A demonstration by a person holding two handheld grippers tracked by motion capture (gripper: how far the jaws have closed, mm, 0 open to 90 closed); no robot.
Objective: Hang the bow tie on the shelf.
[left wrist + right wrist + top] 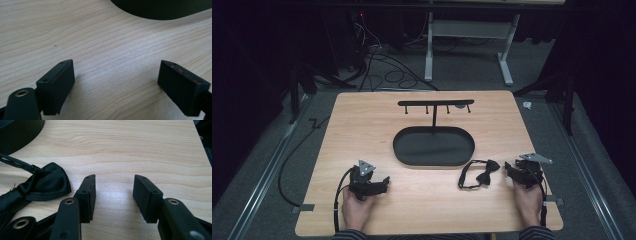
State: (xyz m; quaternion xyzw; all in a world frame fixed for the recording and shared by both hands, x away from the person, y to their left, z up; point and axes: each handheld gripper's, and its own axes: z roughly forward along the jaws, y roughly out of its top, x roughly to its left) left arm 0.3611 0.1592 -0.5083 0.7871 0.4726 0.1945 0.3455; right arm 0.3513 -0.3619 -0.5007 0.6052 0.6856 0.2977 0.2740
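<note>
Though unheld, one bow tie point(481, 173), one stand point(434, 134), two grippers.

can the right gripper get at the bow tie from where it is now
Probably yes. The right gripper is open and empty, and the bow tie lies flat on the table just beside its jaws, with only bare wood between them.

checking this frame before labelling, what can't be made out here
- Black fabric bow tie: right gripper view, cut off by the left edge; strap end unseen.
- Black oval tray: left gripper view, cut off by the top edge.
- Small pale object on the black hook rack: high view, too small to identify.
</note>
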